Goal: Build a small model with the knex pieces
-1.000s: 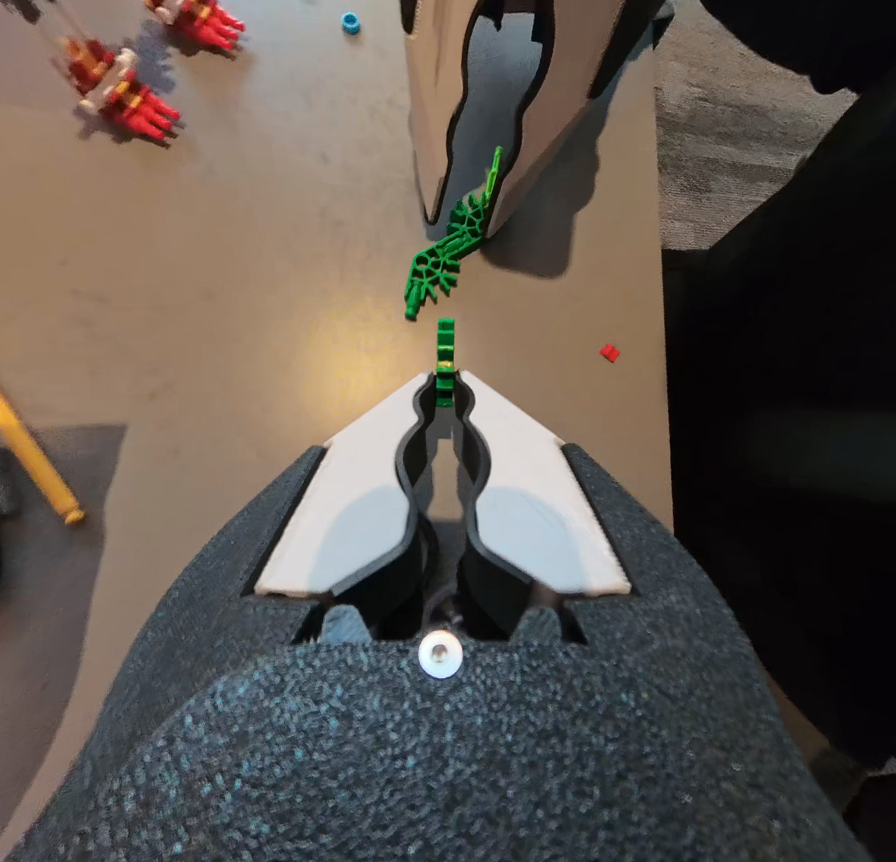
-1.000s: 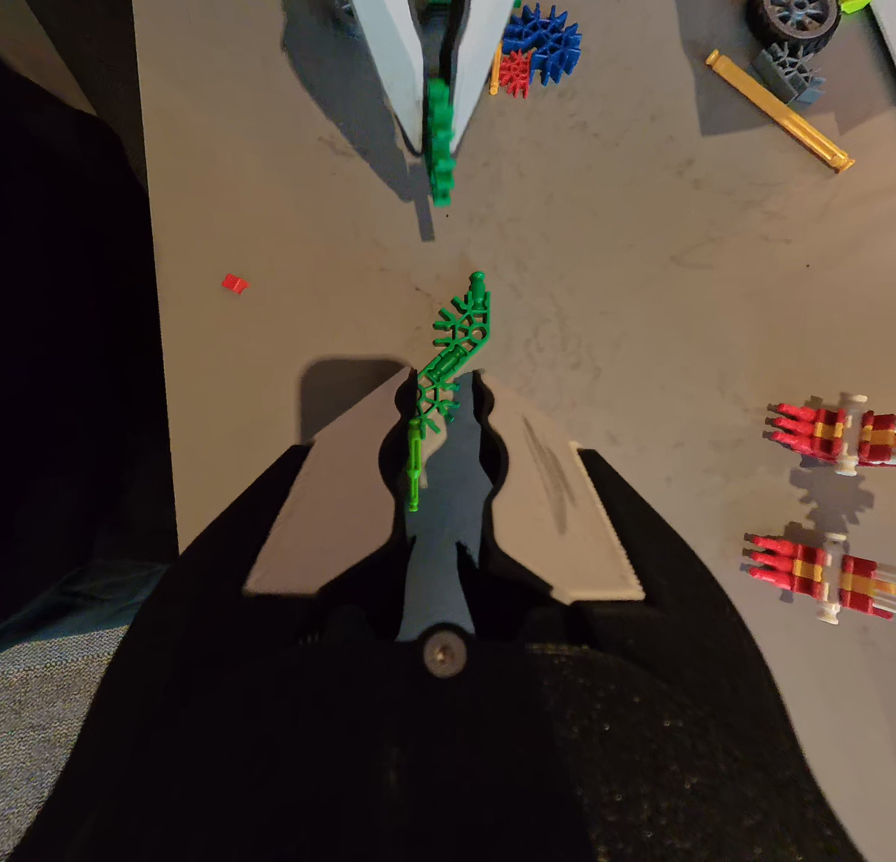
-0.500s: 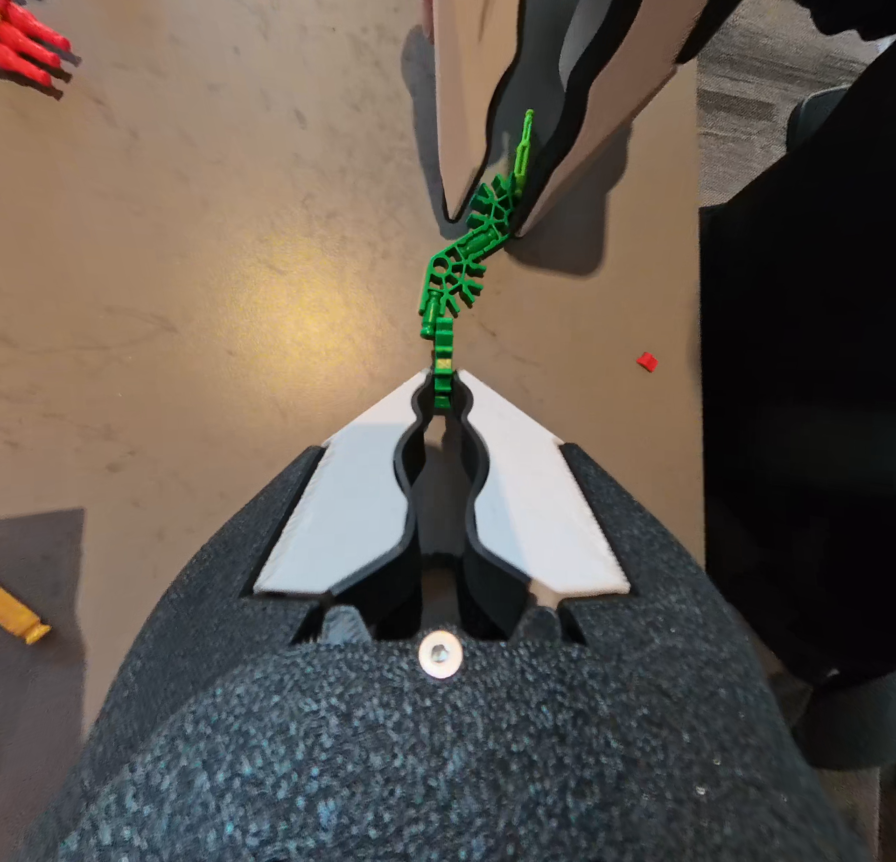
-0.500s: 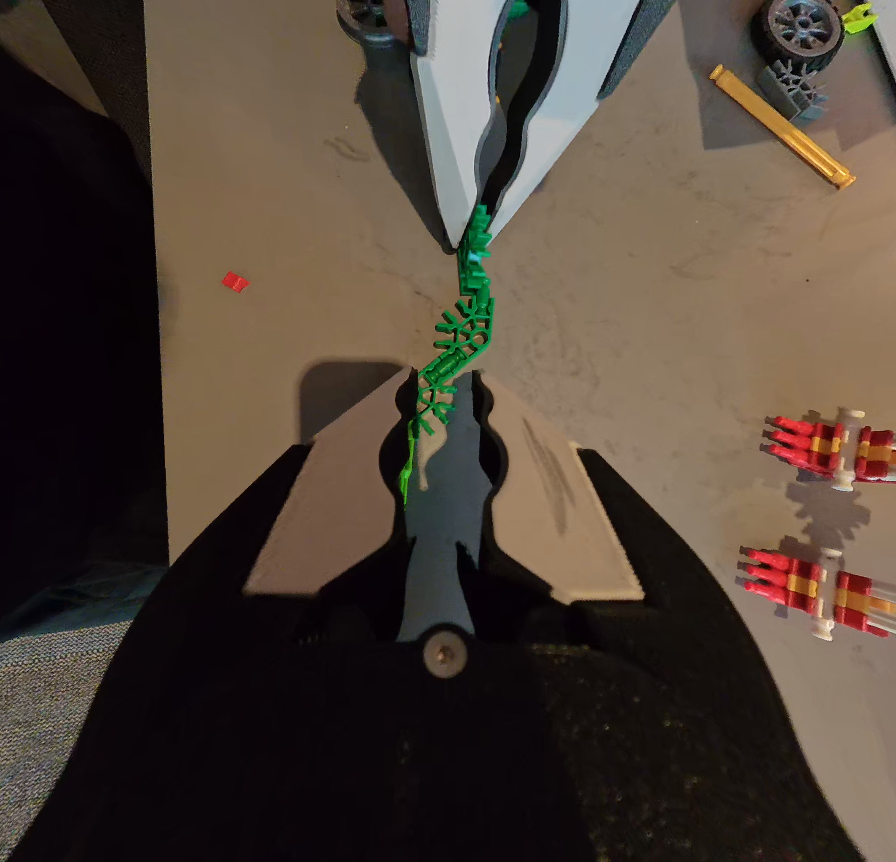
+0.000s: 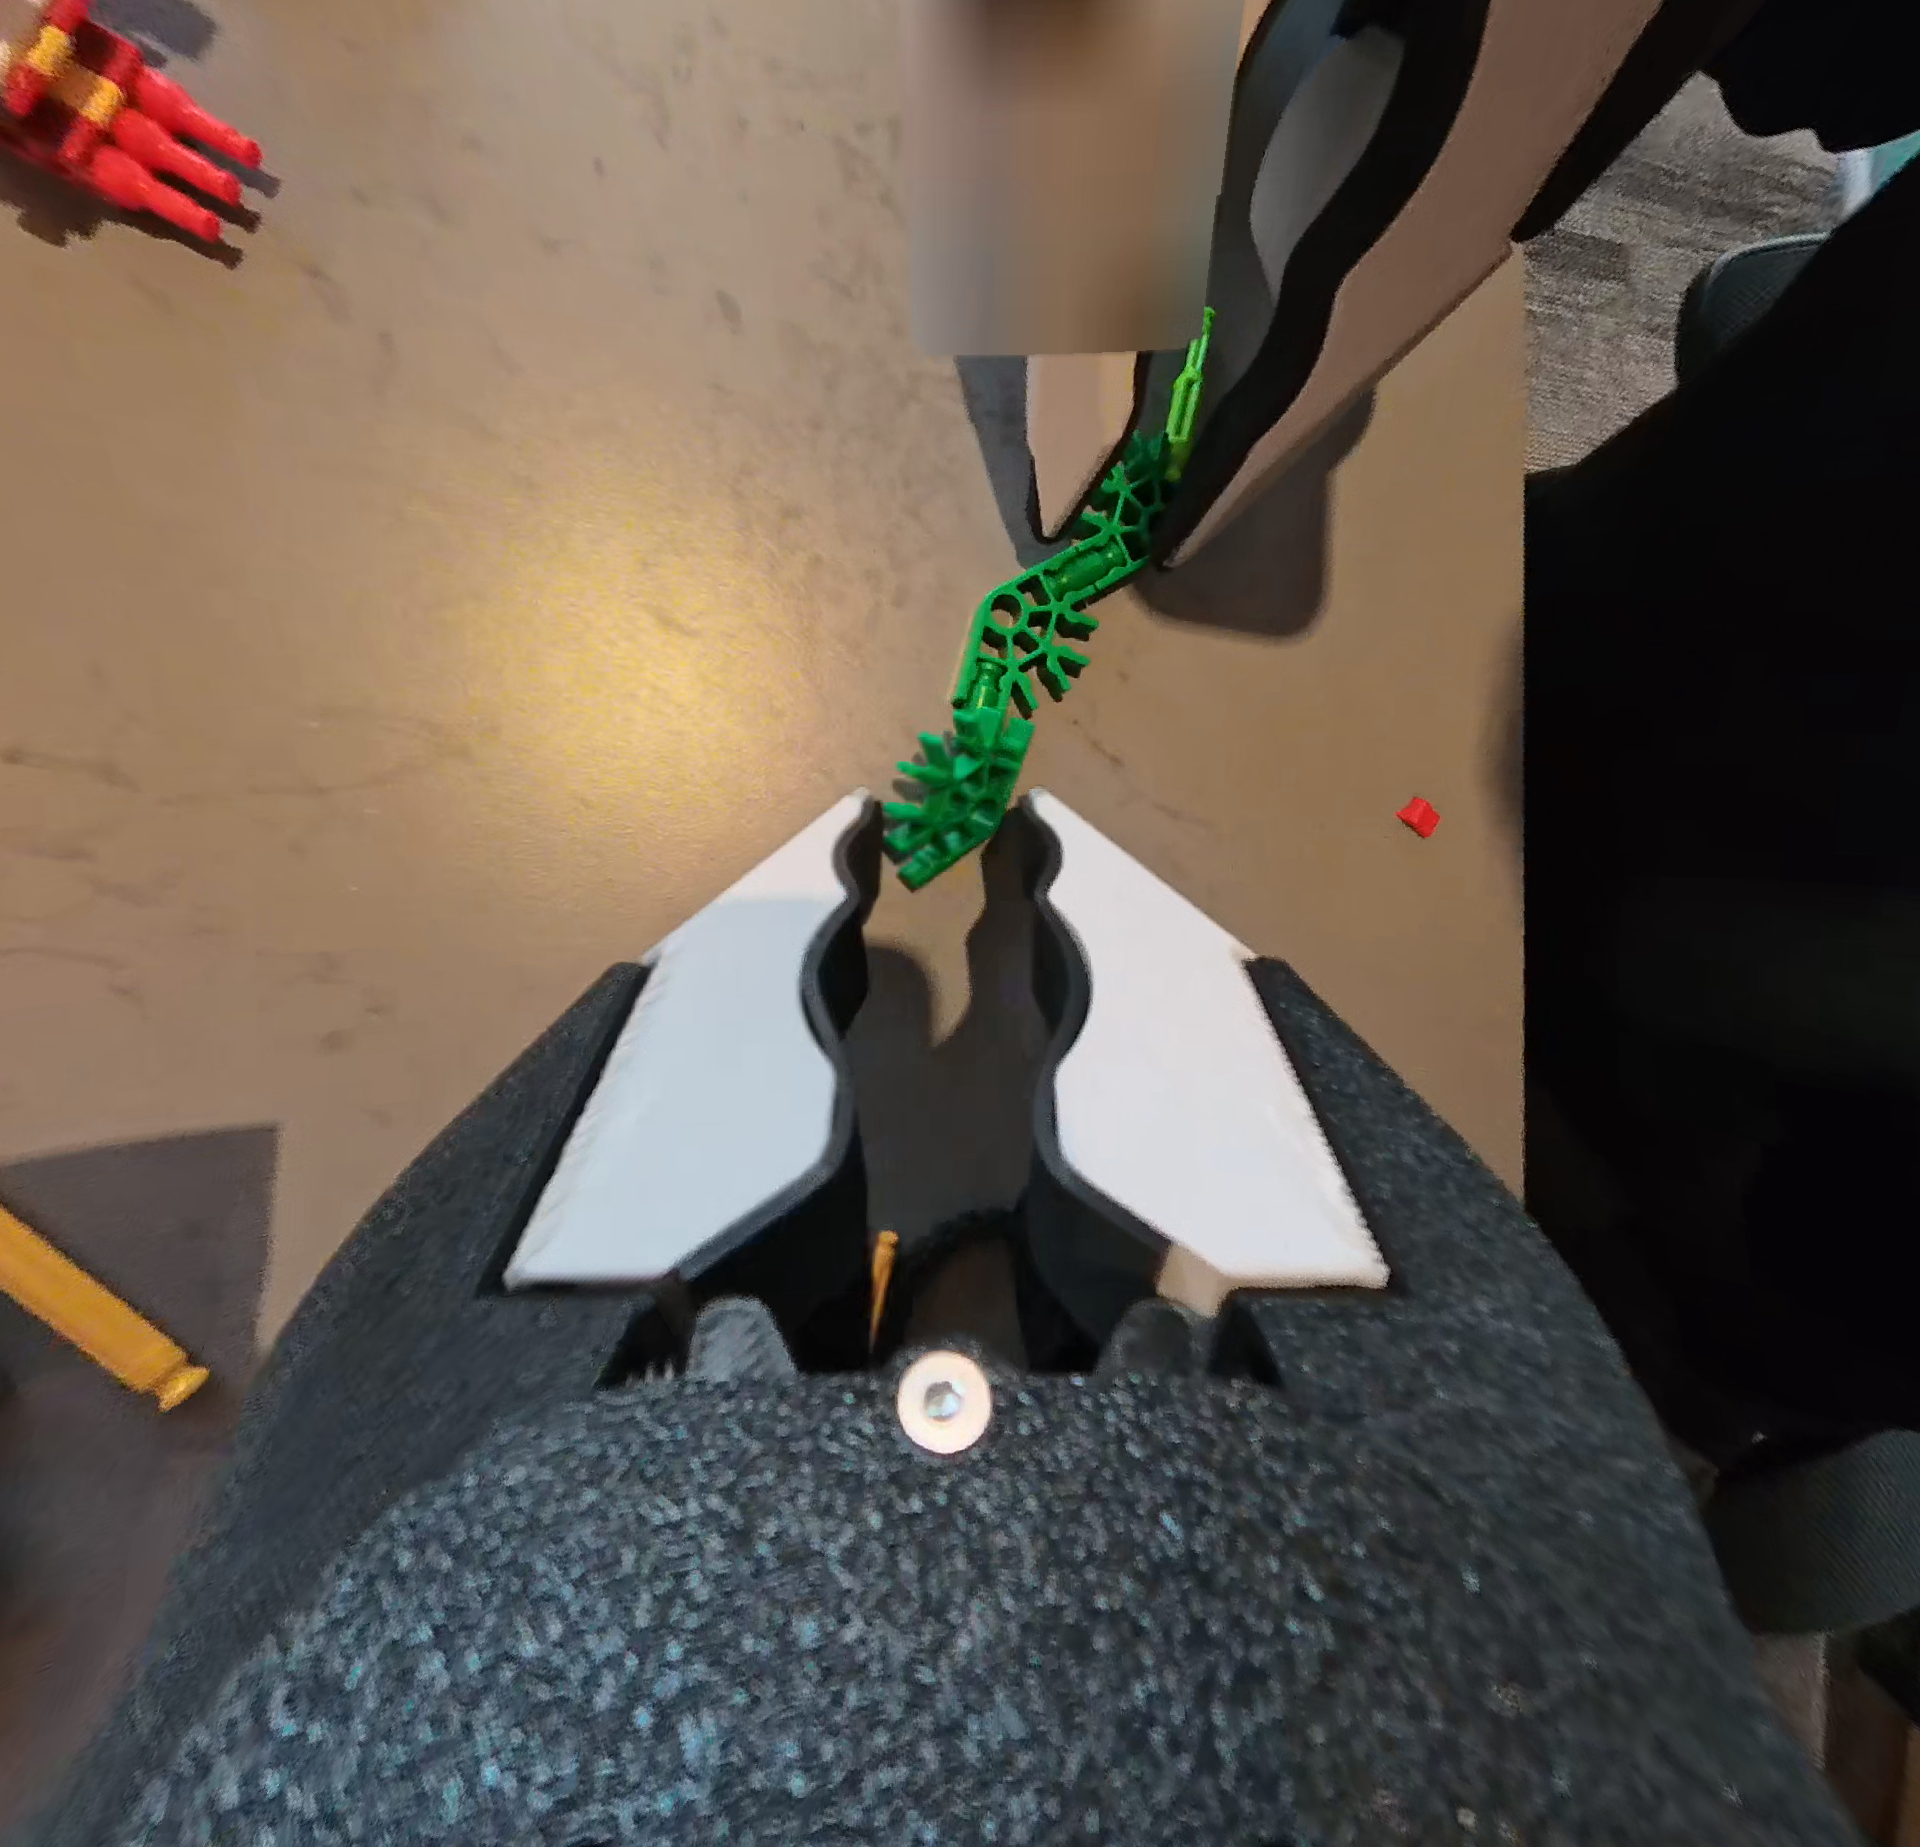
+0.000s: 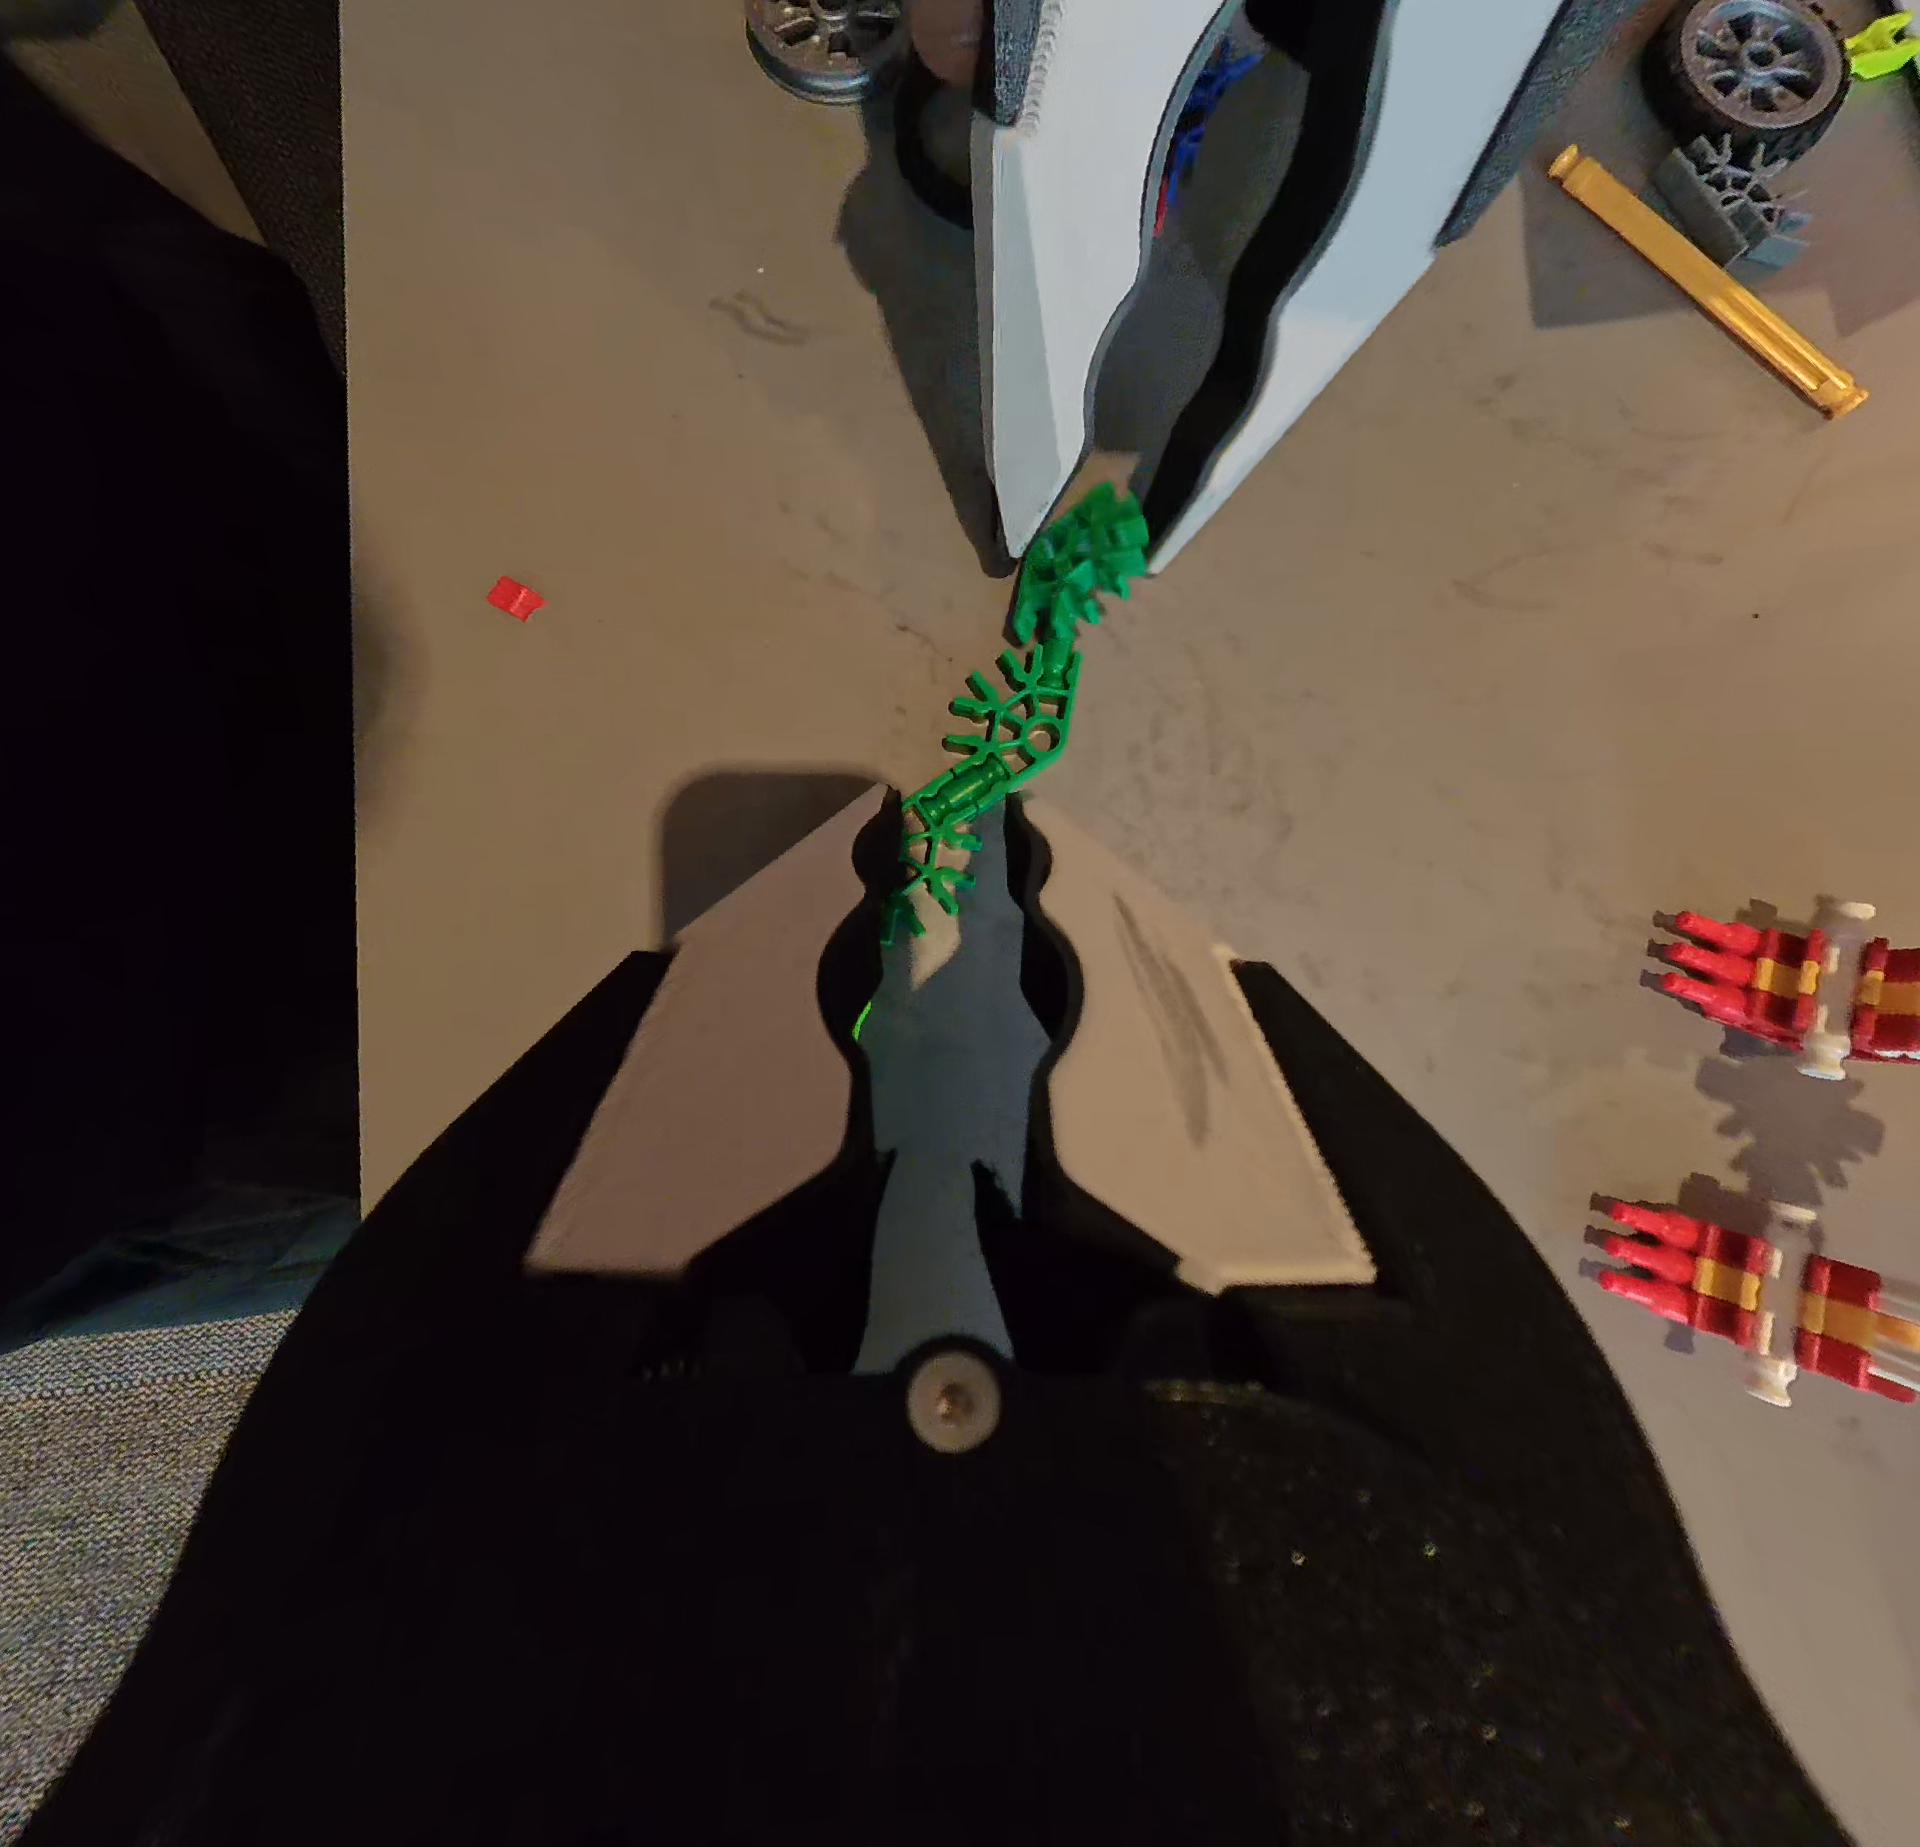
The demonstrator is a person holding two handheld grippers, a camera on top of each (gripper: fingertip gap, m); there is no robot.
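Note:
A green chain of snowflake-shaped connectors and short rods [image 5: 1023, 634] hangs between the two grippers over the tan table [image 5: 520, 550]. My right gripper [image 6: 948, 800] is shut on its near connector; it also shows in the left wrist view [image 5: 1110, 548]. The chain [image 6: 997, 748] ends in a green connector [image 5: 951, 810], which sits tilted between the tips of my left gripper [image 5: 945, 805]. Its jaws stand apart around that connector. The left gripper shows at the top of the right wrist view [image 6: 1081, 556], with the end connector [image 6: 1081, 561] between its tips.
Red and yellow assemblies [image 6: 1787, 987] [image 6: 1745, 1298] [image 5: 114, 145] lie to one side. A yellow rod [image 6: 1704, 280] [image 5: 94, 1319], two wheels [image 6: 826, 15] [image 6: 1761, 62] and a grey connector [image 6: 1725, 197] lie farther off. A small red piece [image 5: 1418, 817] [image 6: 514, 597] lies near the table edge. Across from one pair of fingers to the other is roughly 6 cm. The small red piece [image 6: 514, 597] is about 9 cm from my right fingertips. My left wrist view [image 5: 1418, 813] looks at it from another angle.
My left gripper carried its green connector up to the chain's free end and met it. Its jaws have since widened and the connector has turned from edge-on to tilted flat. The right gripper kept its hold.

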